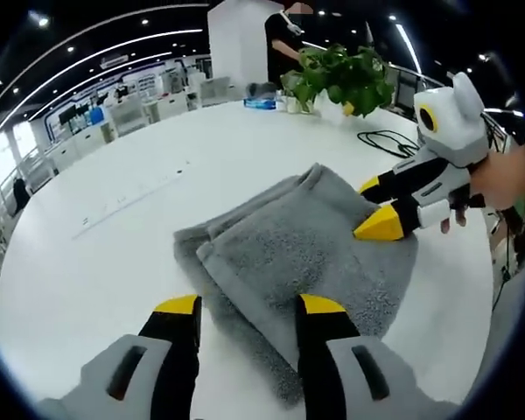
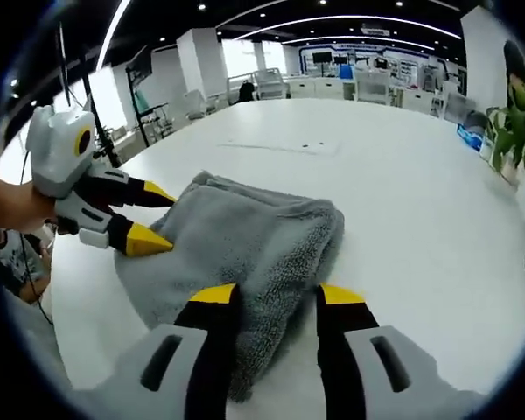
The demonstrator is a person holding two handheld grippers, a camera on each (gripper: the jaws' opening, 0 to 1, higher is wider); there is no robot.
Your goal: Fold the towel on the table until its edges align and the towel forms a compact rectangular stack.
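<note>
Already folded into a thick, uneven bundle, the grey towel (image 1: 302, 249) lies on the white table (image 1: 114, 262), edges not yet squared. The left gripper (image 1: 249, 306) and right gripper (image 2: 276, 296) hover parted at its opposite edges, gripping nothing.

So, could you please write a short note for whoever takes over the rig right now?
Left hand-held gripper: open, jaws astride the near edge of the towel, not clamped.
Right hand-held gripper: open, at the towel's opposite edge.
Towel: grey, in the middle of the white table, already folded over into layers, with a rounded fold along one side.
Left to do: edges look uneven; fold again and square up into a compact rectangle.
</note>
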